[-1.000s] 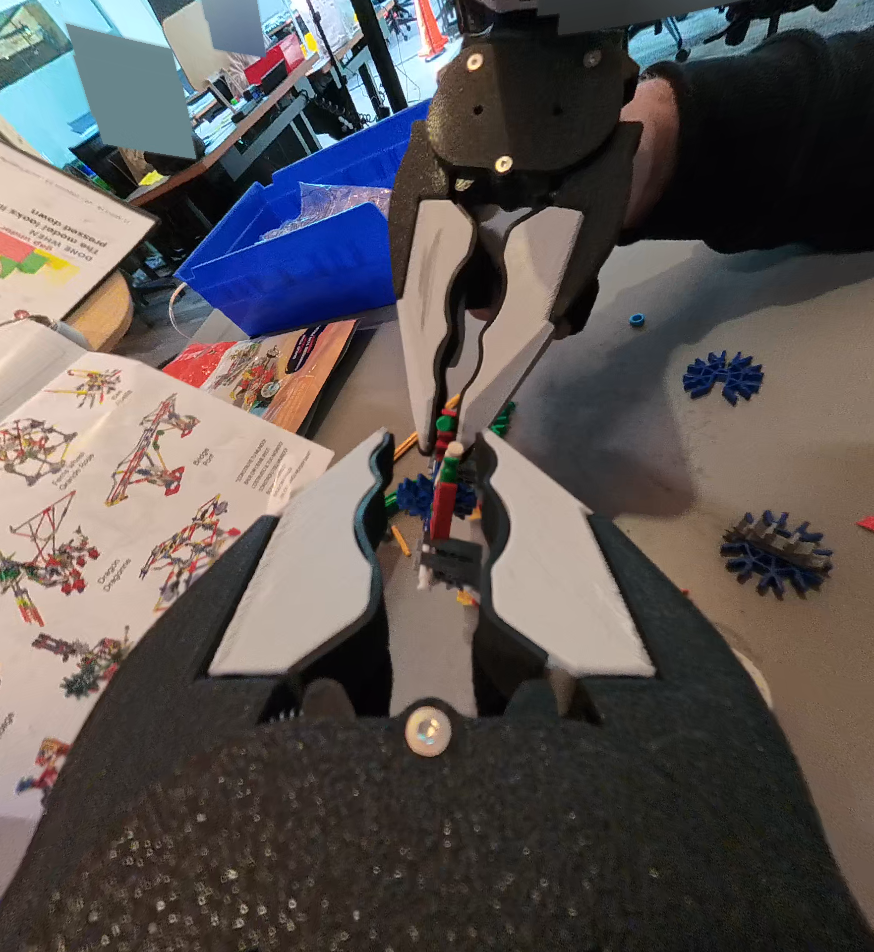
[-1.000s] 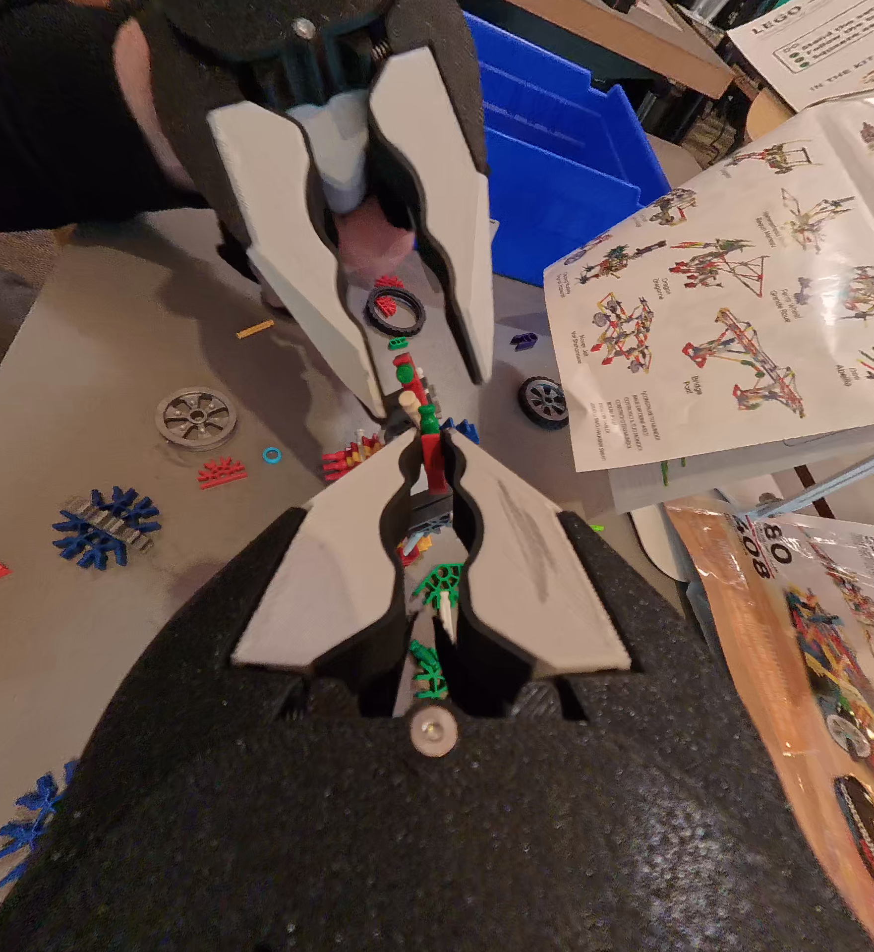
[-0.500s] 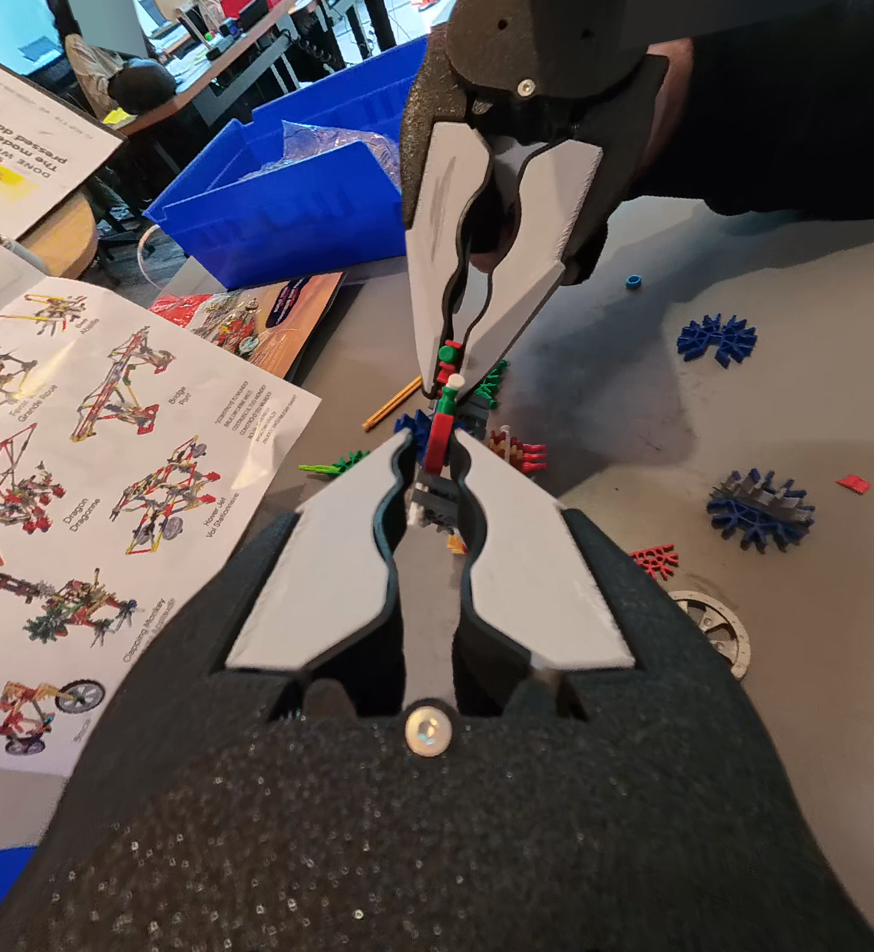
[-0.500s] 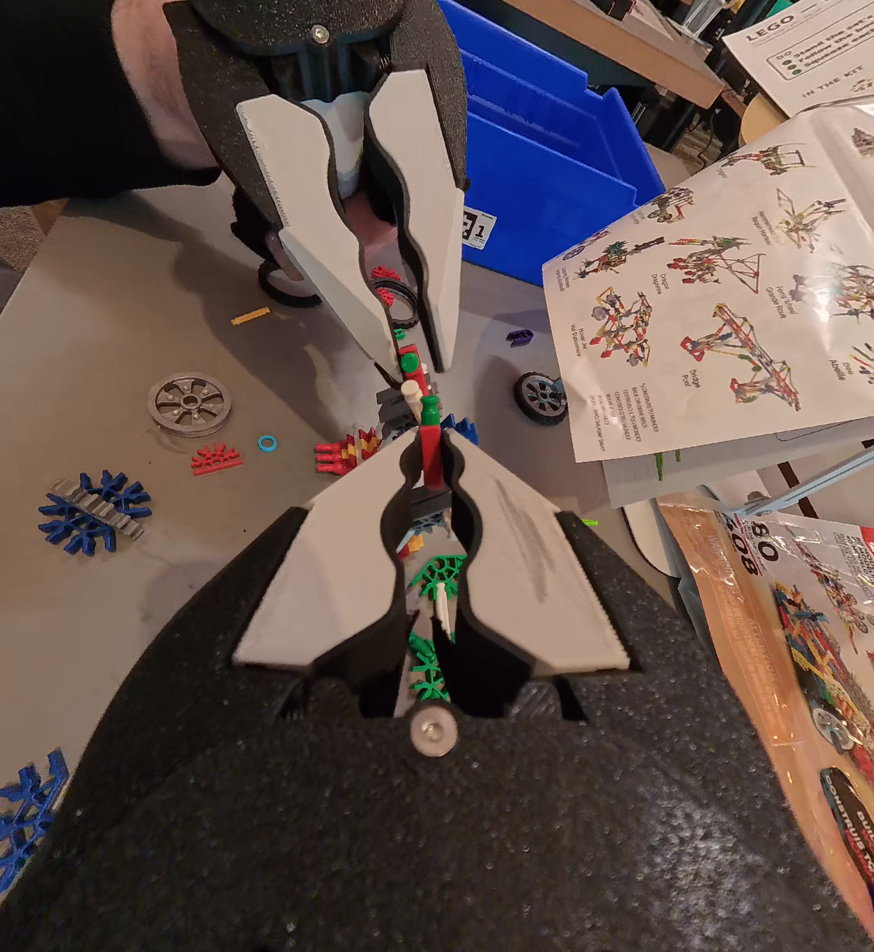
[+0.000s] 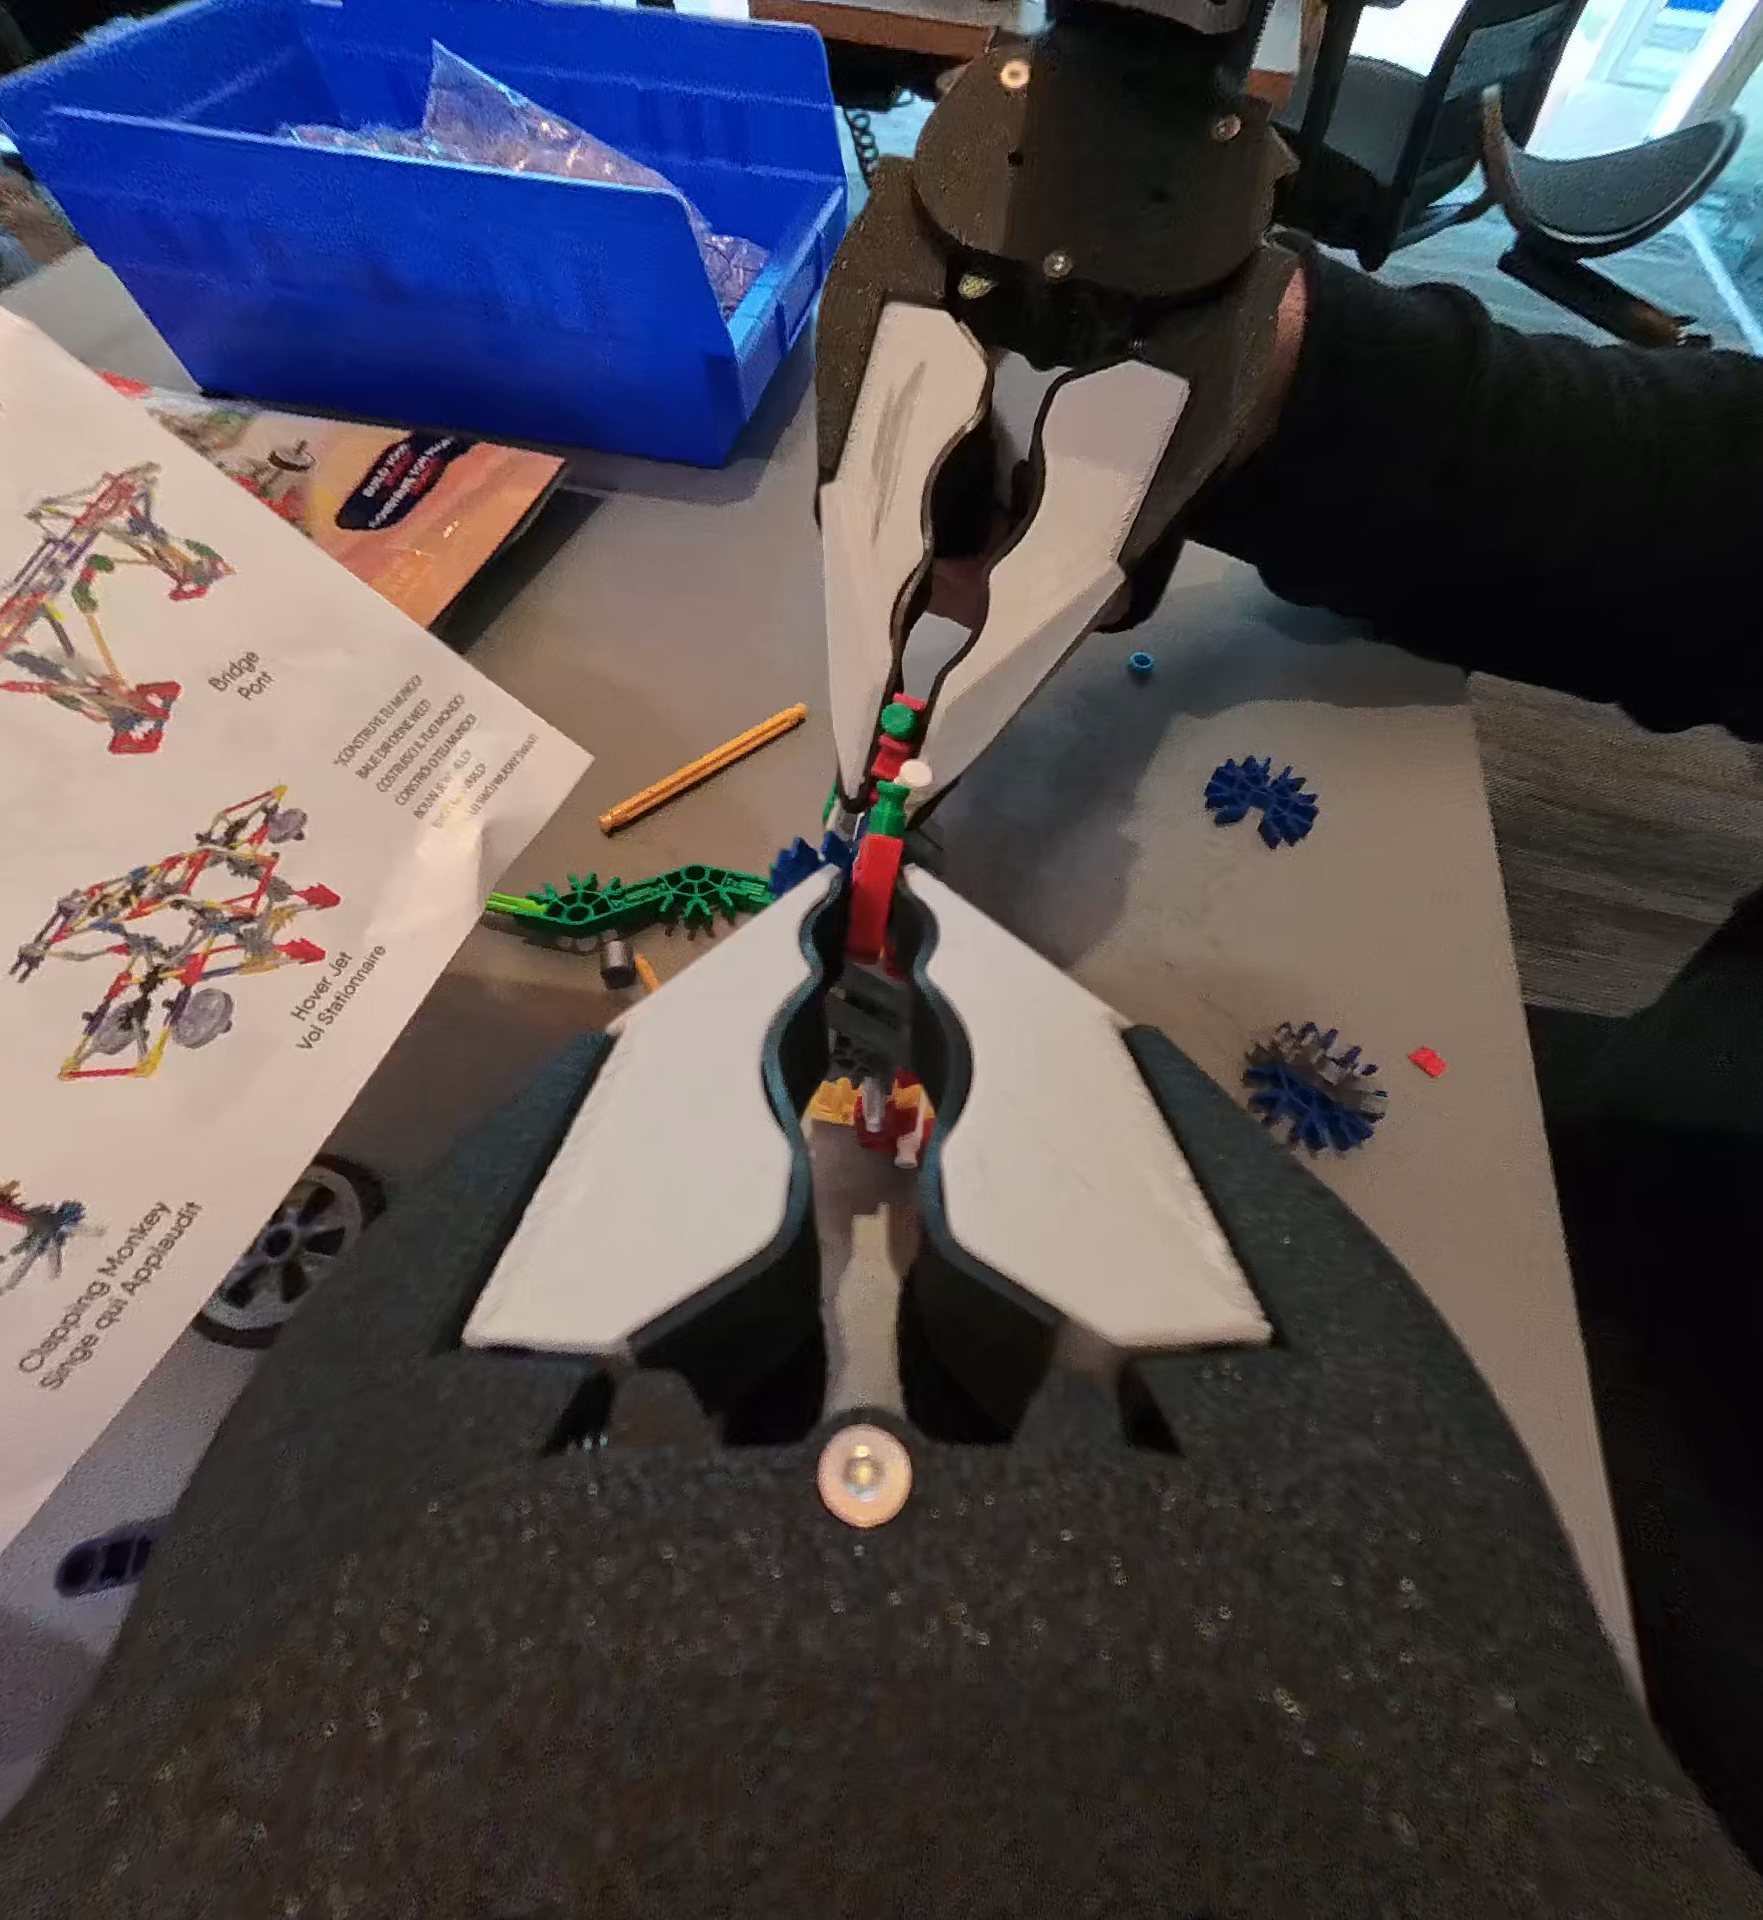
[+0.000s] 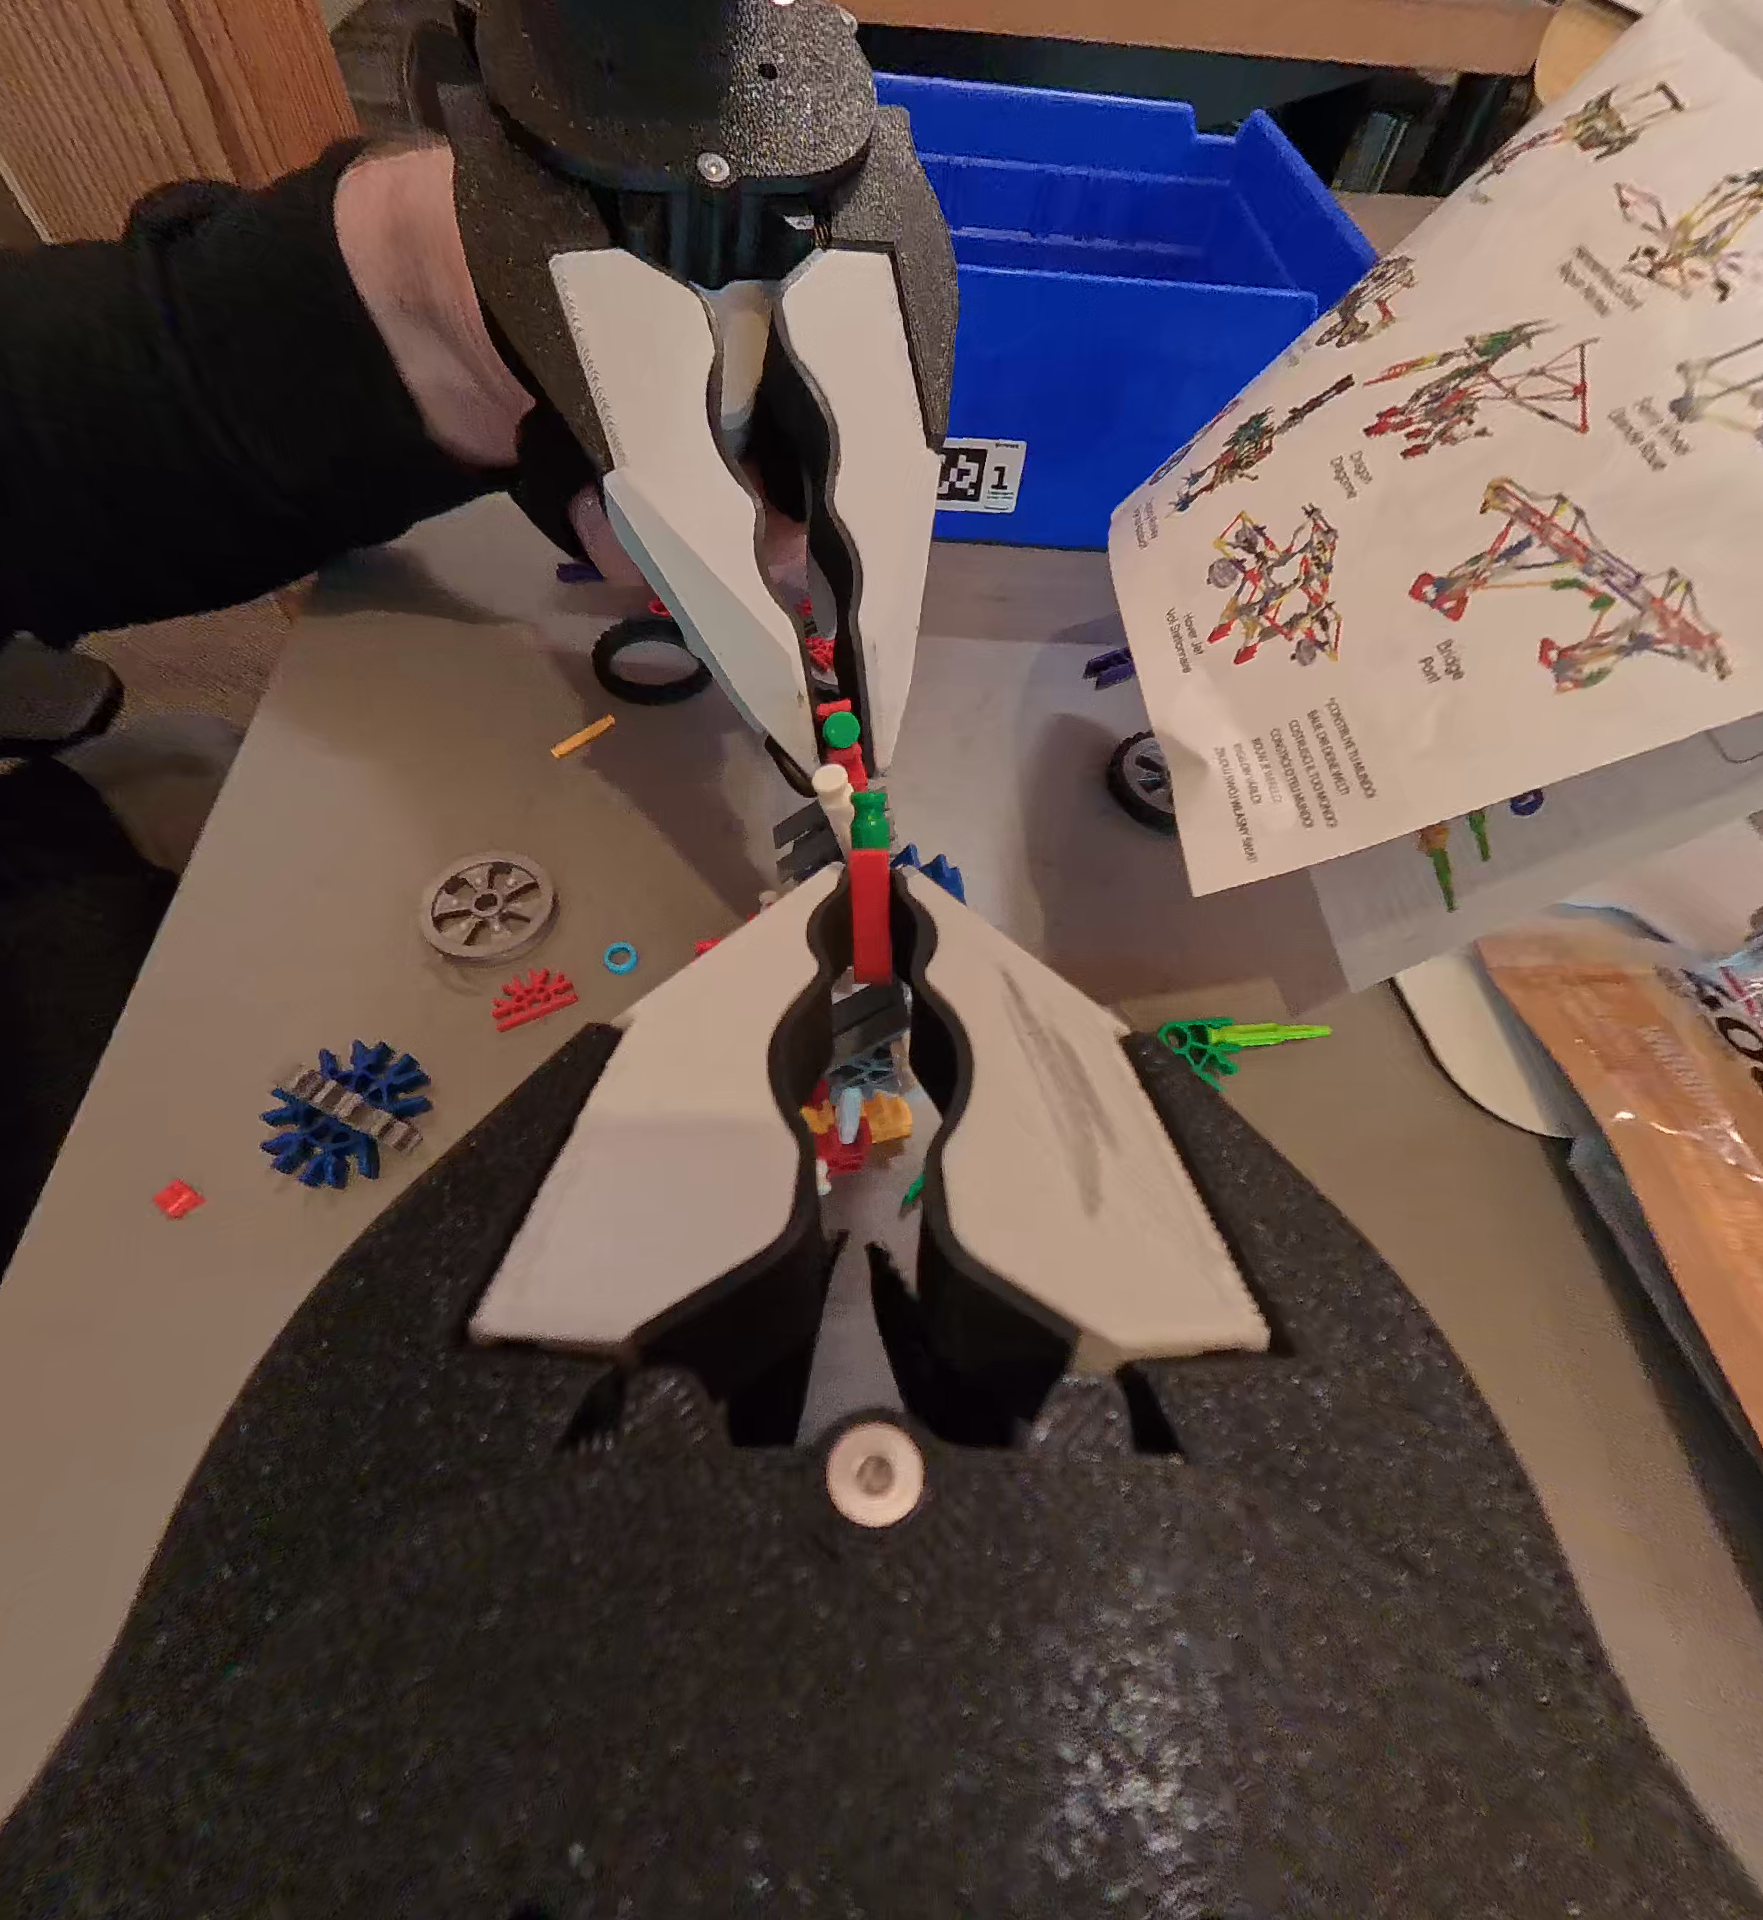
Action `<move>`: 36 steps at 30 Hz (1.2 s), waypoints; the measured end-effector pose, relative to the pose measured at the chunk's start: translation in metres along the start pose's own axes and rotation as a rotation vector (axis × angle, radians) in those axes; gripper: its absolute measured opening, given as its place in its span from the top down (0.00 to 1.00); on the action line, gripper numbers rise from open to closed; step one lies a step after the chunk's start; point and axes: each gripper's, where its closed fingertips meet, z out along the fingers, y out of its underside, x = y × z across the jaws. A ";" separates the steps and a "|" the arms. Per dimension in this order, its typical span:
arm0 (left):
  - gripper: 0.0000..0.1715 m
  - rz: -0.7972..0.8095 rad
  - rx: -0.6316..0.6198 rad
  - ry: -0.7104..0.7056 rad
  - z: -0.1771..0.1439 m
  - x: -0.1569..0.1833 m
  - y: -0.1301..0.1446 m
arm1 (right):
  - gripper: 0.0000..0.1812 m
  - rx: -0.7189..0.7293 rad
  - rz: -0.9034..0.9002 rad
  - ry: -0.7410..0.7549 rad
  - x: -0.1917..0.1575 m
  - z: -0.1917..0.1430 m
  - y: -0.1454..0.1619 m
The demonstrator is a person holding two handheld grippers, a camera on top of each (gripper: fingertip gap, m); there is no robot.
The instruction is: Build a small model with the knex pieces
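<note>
My left gripper [image 5: 869, 885] is shut on a small red connector [image 5: 875, 896] with a green rod end [image 5: 891, 805] sticking out in front. My right gripper [image 6: 866, 883] is shut on a similar red connector [image 6: 866, 920] with a green rod end [image 6: 868, 821]. The two grippers face each other tip to tip above the grey table [image 5: 1272, 935]. The right gripper shows at the top of the left wrist view [image 5: 882, 764], the left gripper at the top of the right wrist view [image 6: 844, 732]. A white rod tip [image 6: 832, 792] sits between the two pieces, which nearly touch.
A blue bin [image 5: 420, 260] stands behind, a printed model sheet [image 5: 129, 831] beside it. Loose parts lie around: blue snowflake connectors [image 5: 1261, 798], a grey wheel [image 6: 487, 906], an orange rod [image 5: 700, 769], green connectors [image 5: 648, 894], a black tyre [image 6: 648, 665], a parts bag [image 6: 1687, 1122]. My left and right fingertips are right by each other.
Both grippers stay shut and tip to tip. Both have swung and drifted over the table, so the bin and sheet sit differently in view. The held pieces have lined up more closely.
</note>
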 end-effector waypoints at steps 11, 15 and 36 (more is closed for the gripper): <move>0.96 -0.176 -0.029 0.115 0.001 -0.004 0.002 | 0.97 0.036 0.245 -0.097 0.002 0.000 0.000; 0.88 -0.127 -0.039 0.066 0.003 -0.005 0.009 | 0.92 0.011 0.208 -0.058 0.005 0.000 0.005; 0.97 0.072 0.026 0.045 0.007 0.001 0.009 | 0.96 0.054 0.094 -0.043 0.001 -0.001 -0.002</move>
